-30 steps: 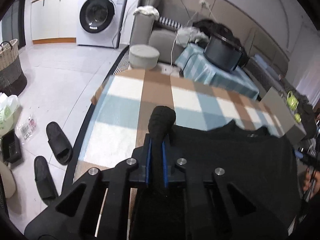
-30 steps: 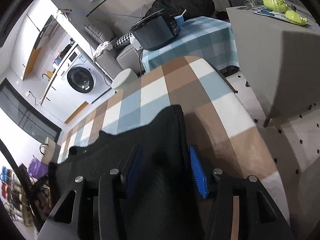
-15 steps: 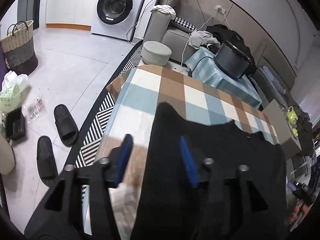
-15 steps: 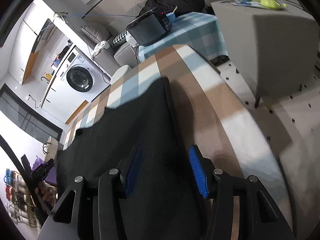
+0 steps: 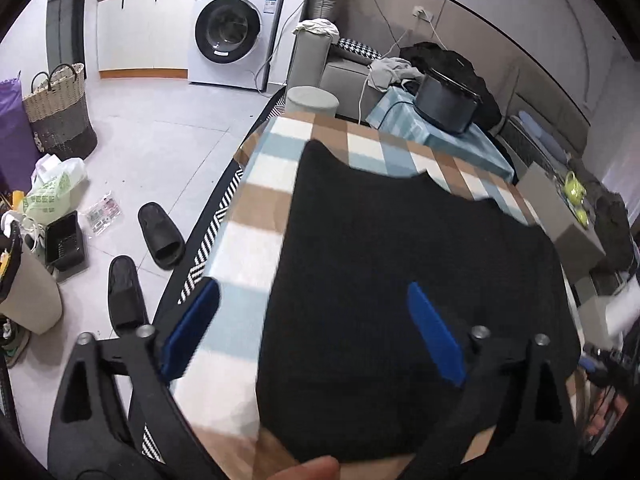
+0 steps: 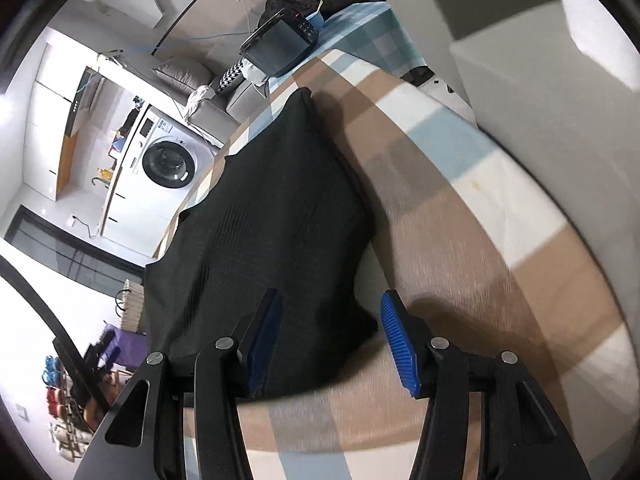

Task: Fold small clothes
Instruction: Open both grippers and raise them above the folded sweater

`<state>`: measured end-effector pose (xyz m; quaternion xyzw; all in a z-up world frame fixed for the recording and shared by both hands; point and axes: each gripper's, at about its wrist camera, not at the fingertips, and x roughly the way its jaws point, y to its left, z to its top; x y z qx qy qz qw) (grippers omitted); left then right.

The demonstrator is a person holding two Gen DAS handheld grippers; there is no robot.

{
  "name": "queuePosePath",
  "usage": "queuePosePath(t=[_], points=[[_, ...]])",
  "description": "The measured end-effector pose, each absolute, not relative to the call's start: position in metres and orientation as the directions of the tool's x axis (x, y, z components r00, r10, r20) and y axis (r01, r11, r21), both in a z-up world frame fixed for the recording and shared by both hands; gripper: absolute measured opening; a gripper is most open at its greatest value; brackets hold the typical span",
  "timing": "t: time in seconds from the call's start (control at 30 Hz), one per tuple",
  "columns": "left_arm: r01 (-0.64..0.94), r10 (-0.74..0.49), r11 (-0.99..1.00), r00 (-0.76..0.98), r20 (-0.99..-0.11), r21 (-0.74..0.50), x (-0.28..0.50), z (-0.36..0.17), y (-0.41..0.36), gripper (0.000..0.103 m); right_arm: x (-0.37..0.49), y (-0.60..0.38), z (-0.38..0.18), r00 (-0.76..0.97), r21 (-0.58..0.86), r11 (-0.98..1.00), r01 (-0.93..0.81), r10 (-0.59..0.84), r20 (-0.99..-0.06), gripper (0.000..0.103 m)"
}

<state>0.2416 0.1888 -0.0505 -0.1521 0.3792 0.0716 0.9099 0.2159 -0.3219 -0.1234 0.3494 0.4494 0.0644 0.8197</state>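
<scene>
A white washing machine (image 5: 236, 30) stands against the far wall beside white cabinets (image 5: 140, 32), with a grey sofa (image 5: 344, 68), a woven basket (image 5: 60, 108) and black slippers (image 5: 160, 234) on pale floor tiles (image 5: 160, 140).

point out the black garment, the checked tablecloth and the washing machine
black garment (image 5: 400, 280), left wrist view, middle of the flat cloth
checked tablecloth (image 5: 256, 240), left wrist view, bare part left of the garment
washing machine (image 5: 228, 32), left wrist view, round door

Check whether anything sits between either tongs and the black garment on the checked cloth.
Nothing visible does. The left tongs, just opened wide, hang straight over the black garment, bare checked cloth alongside. The right tongs stand open at its edge, pads not pressing.
</scene>
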Motion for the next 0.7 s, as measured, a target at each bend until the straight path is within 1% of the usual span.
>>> queuePosePath(t=[0.13, 0.17, 0.2, 0.27, 0.3, 0.33, 0.4, 0.43, 0.53, 0.57, 0.6, 0.67, 0.7], points=[[-0.248, 0.006, 0.943, 0.68, -0.734, -0.222, 0.213, -0.056, 0.172, 0.102, 0.224, -0.315, -0.126, 0.6, 0.632, 0.753, 0.186, 0.422, -0.68, 0.052], [-0.256, 0.011, 0.941, 0.675, -0.737, -0.221, 0.205, -0.058, 0.169, 0.102, 0.225, -0.312, -0.125, 0.616, 0.622, 0.763, 0.175, 0.407, -0.674, 0.047], [-0.259, 0.013, 0.941, 0.674, -0.739, -0.22, 0.196, -0.06, 0.165, 0.102, 0.227, -0.31, -0.124, 0.625, 0.615, 0.771, 0.165, 0.401, -0.67, 0.025], [-0.259, 0.011, 0.94, 0.671, -0.742, -0.22, 0.185, -0.064, 0.162, 0.102, 0.226, -0.305, -0.114, 0.652, 0.625, 0.772, 0.116, 0.415, -0.634, 0.009], [-0.26, 0.012, 0.941, 0.668, -0.744, -0.218, 0.179, -0.065, 0.162, 0.102, 0.219, -0.305, -0.105, 0.686, 0.646, 0.76, 0.066, 0.436, -0.583, 0.006], [-0.265, 0.017, 0.94, 0.668, -0.744, -0.216, 0.171, -0.066, 0.161, 0.102, 0.214, -0.306, -0.1, 0.703, 0.648, 0.76, 0.042, 0.439, -0.56, 0.005], [-0.274, 0.017, 0.935, 0.668, -0.744, -0.225, 0.158, -0.07, 0.159, 0.102, 0.204, -0.31, -0.093, 0.719, 0.626, 0.778, 0.047, 0.409, -0.562, 0.005], [-0.271, 0.002, 0.933, 0.664, -0.747, -0.238, 0.153, -0.073, 0.159, 0.102, 0.202, -0.312, -0.095, 0.708, 0.623, 0.781, 0.056, 0.408, -0.576, 0.005], [-0.276, -0.02, 0.927, 0.641, -0.767, -0.255, 0.145, -0.086, 0.159, 0.102, 0.208, -0.314, -0.112, 0.644, 0.57, 0.811, 0.129, 0.369, -0.67, 0.005], [-0.283, -0.022, 0.924, 0.632, -0.775, -0.257, 0.142, -0.089, 0.159, 0.102, 0.209, -0.314, -0.114, 0.632, 0.564, 0.814, 0.139, 0.366, -0.683, 0.005], [-0.286, -0.027, 0.922, 0.627, -0.779, -0.262, 0.142, -0.092, 0.159, 0.102, 0.209, -0.314, -0.113, 0.631, 0.566, 0.812, 0.143, 0.366, -0.684, 0.009], [-0.294, -0.041, 0.912, 0.629, -0.776, -0.286, 0.135, -0.094, 0.159, 0.102, 0.206, -0.314, -0.105, 0.65, 0.579, 0.805, 0.132, 0.37, -0.663, 0.011], [-0.296, -0.047, 0.908, 0.632, -0.774, -0.297, 0.134, -0.095, 0.159, 0.102, 0.204, -0.314, -0.101, 0.665, 0.581, 0.804, 0.124, 0.368, -0.65, 0.015]])
